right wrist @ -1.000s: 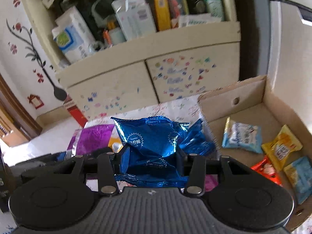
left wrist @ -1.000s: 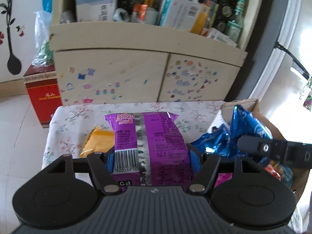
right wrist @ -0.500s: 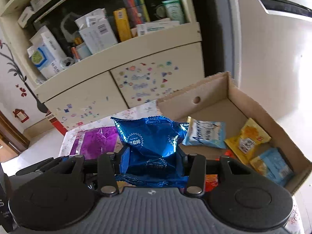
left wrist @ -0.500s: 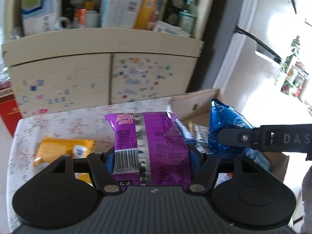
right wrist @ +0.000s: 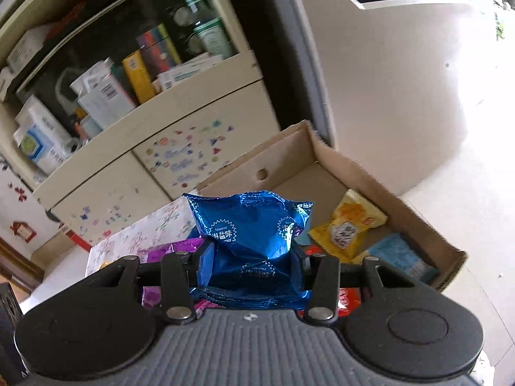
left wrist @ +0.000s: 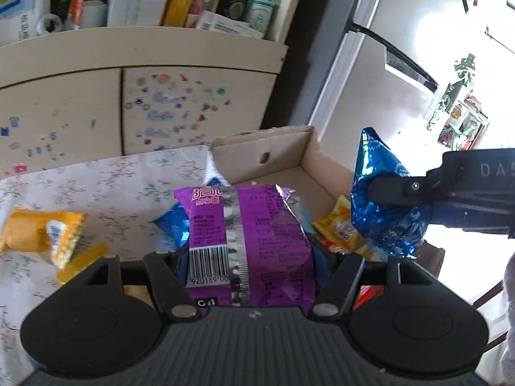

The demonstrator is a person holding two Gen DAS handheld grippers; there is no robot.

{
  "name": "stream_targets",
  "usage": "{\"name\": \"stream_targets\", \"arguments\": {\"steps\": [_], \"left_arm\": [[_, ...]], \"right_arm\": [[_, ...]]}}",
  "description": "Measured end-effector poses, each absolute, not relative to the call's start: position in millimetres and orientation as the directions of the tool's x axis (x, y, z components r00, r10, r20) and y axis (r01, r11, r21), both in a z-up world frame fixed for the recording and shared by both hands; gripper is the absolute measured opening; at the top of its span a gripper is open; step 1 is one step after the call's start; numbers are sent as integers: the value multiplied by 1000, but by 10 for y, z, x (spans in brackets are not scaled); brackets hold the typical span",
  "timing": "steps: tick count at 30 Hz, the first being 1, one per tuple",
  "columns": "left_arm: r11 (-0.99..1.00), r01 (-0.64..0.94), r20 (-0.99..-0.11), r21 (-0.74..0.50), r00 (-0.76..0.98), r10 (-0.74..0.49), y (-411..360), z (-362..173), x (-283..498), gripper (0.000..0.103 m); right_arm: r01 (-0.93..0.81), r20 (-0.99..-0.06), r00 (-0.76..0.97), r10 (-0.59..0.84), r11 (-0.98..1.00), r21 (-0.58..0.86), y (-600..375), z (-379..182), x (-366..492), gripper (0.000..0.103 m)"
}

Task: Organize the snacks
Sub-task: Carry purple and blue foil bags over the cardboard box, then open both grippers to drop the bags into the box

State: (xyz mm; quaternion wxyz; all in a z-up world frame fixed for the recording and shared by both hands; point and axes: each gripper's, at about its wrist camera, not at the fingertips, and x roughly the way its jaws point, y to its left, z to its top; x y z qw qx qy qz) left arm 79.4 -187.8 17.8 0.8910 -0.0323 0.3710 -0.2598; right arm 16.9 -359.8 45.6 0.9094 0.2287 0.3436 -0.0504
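My left gripper is shut on a purple snack packet and holds it above the near left part of the open cardboard box. My right gripper is shut on a crumpled blue foil packet and holds it over the box; the same blue packet shows at the right of the left wrist view. Inside the box lie a yellow packet, a light blue packet and a red one.
A yellow packet lies on the floral tablecloth left of the box. Behind the table stands a cream cabinet with stickers on its doors and a shelf of boxes and bottles. A white fridge stands at the right.
Both grippers have swung to the right with their packets. The box now lies under and ahead of both, and the yellow packet on the cloth has fallen to the left.
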Motion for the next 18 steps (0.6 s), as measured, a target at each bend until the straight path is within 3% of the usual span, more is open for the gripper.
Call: {"name": "stream_targets", "arguments": {"steps": [12,18], "left_arm": [[828,497,-635,-259,558,-534,-2571,358,951,69],[815,517,-634,-262,545,-549,-2666,389,965,85]], "right_arm": [[424,-629,776,-47,777,465,-4060,466,66,54],[470,-628,776,-55,714,518,-4218,423,32,61]]}}
